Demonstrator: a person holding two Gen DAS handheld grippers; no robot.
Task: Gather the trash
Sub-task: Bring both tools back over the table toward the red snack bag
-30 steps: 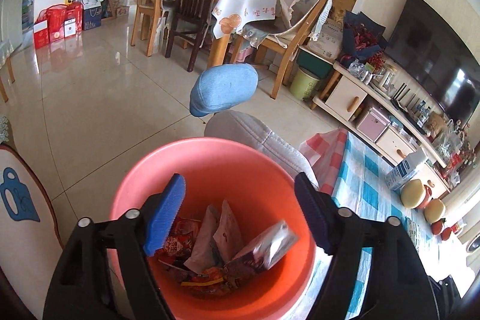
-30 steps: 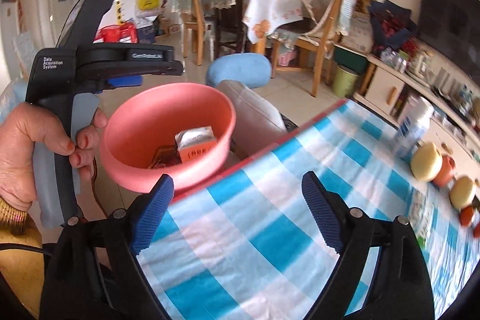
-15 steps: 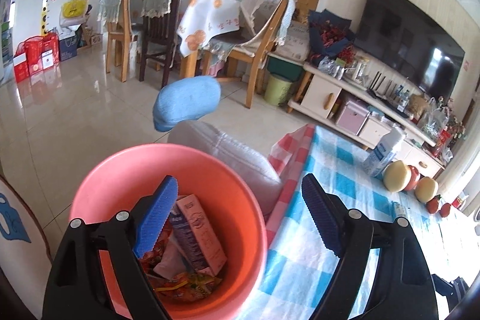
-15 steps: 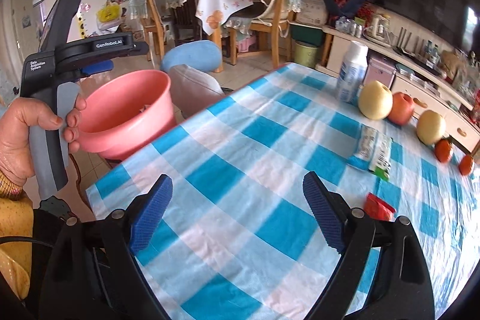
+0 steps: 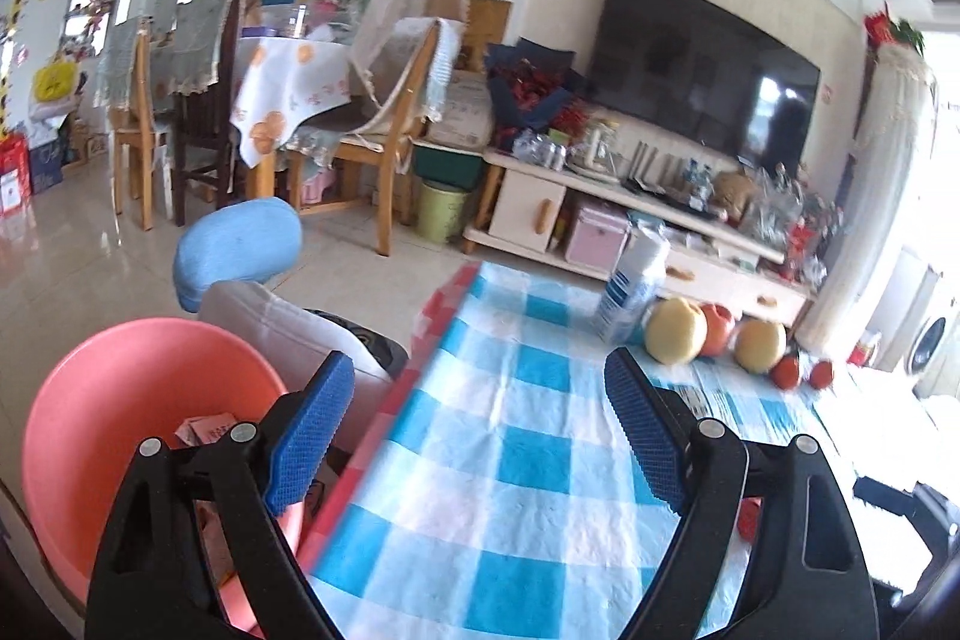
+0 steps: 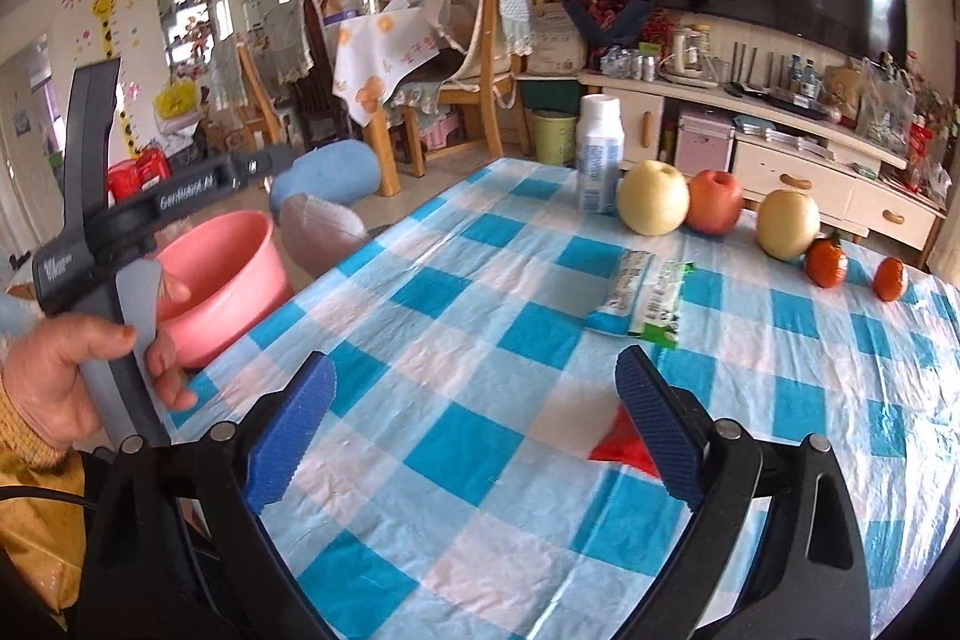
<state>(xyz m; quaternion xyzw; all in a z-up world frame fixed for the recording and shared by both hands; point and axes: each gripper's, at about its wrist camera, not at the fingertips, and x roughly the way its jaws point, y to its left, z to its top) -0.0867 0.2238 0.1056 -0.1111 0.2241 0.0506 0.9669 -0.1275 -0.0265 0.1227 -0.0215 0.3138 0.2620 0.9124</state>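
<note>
Checked tablecloth (image 6: 480, 340) in a cluttered living room
Both views have swung from the pink basin (image 5: 120, 400) onto the table; left gripper (image 5: 474, 430) and right gripper (image 6: 474, 424) gape, empty

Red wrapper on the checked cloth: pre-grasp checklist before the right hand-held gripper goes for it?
1. Right hand-held gripper open, empty: ok.
2. Red wrapper in view: ok, partly hidden behind the right finger.
3. Wrapper between the fingers: not ok, it sits off toward the right finger.
4. Left hand-held gripper open, clear of the wrapper: ok.
5. Pink bin at the table edge, open: ok.
6. Green-and-white packet apart from the wrapper: ok.
</note>
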